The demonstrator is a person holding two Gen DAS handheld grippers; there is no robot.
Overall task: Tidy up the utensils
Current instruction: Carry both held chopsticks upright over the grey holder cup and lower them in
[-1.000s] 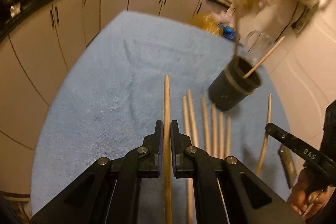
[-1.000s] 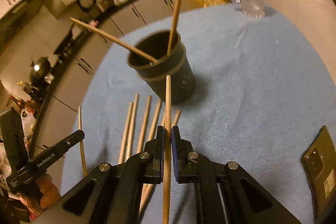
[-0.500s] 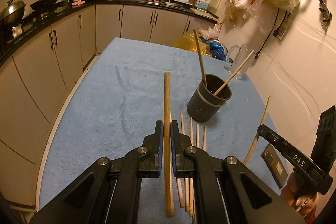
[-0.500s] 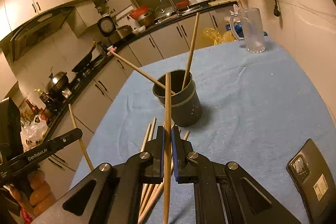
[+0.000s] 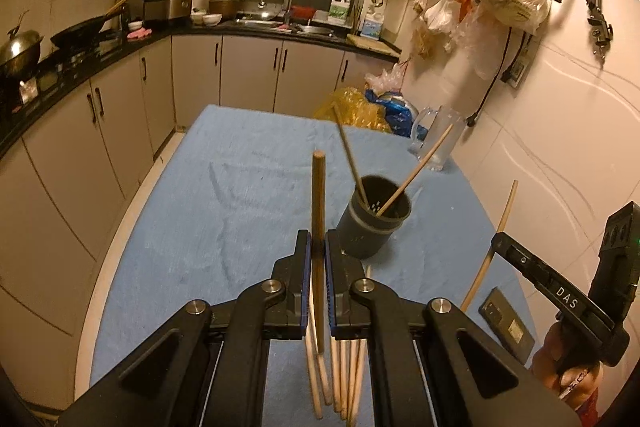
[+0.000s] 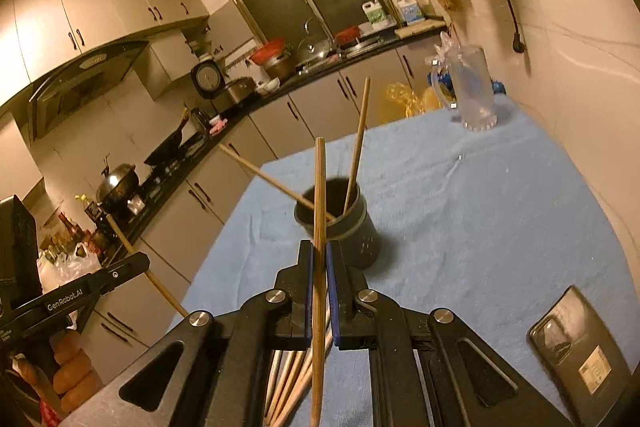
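Observation:
My left gripper [image 5: 317, 247] is shut on a wooden chopstick [image 5: 318, 195] that stands up between its blue pads, lifted off the table. My right gripper [image 6: 318, 259] is likewise shut on a chopstick [image 6: 319, 187], held above the cloth just in front of the dark holder cup [image 6: 352, 227]. That cup [image 5: 374, 227] holds two leaning chopsticks and stands right of and beyond the left gripper. Several loose chopsticks [image 5: 340, 379] lie on the blue cloth below both grippers. The right gripper [image 5: 496, 239] with its stick shows at the right of the left wrist view.
A blue towel [image 5: 224, 195] covers the table. A black phone [image 6: 580, 355] lies near its right edge, and a clear glass mug [image 6: 474, 93] stands at the far right corner. Kitchen cabinets and a counter run along the left and the back.
Both grippers have risen with their chopsticks, which now hang clear of the cloth. The cup and the loose chopsticks look farther below, and more of the kitchen has come into view.

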